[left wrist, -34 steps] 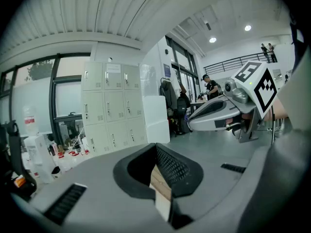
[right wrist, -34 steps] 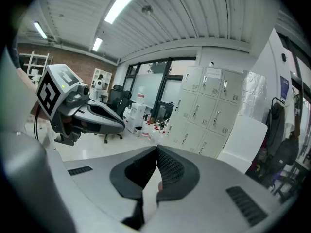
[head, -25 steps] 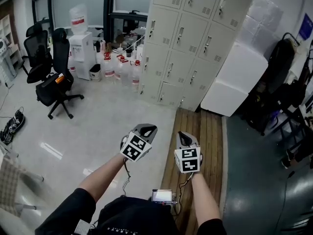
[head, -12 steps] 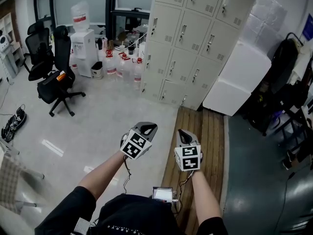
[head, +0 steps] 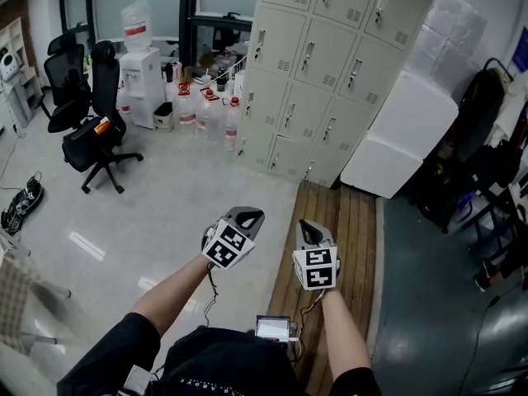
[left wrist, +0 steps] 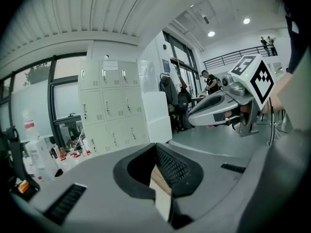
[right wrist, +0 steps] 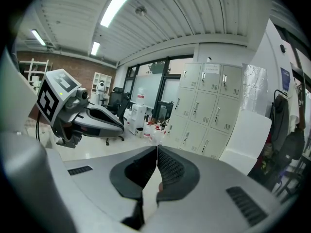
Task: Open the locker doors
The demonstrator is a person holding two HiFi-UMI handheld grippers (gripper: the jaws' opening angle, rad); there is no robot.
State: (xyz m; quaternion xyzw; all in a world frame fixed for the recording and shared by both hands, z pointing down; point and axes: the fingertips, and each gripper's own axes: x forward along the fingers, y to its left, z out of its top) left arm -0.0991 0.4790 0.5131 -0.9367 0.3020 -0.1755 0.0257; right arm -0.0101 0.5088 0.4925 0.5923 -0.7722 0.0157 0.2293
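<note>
Left tongs (head: 247, 214) and right tongs (head: 307, 225) are held side by side in front of the person, each carrying one cube with black-and-white square markers. Both pairs are closed tip to tip and grip nothing. In the left gripper view the ribbed black pads (left wrist: 170, 166) meet at a point, and in the right gripper view the pads (right wrist: 170, 166) meet the same way.

One locker (head: 318, 64) stands well apart from both tongs, ahead of them across the floor (head: 190, 213). Both tongs point roughly toward it and neither touches it. In the left gripper view it stands left of the jaw line; in the right gripper view it stands right of it.

The gripper views show twelve doors (head: 307, 56), in three columns of four. In the head view the top row is cut by the frame edge. All are shut. Each is a flat cream rectangle, metal by the look, with one upright handle and a small slotted vent.

A plain white block (head: 396, 134), smooth and box-shaped, stands just beside the locker's right side. To the locker's left are two black wheeled chairs (head: 95, 114) and one white dispenser (head: 136, 81) topped by a clear bottle. Between dispenser and locker is a cluster of clear jugs (head: 206, 110) with red caps, too crowded to count.

Brown wooden planks (head: 330, 221) run from below the right tongs to the locker's foot. The floor is glossy and pale to their left, dull grey-green to their right.
</note>
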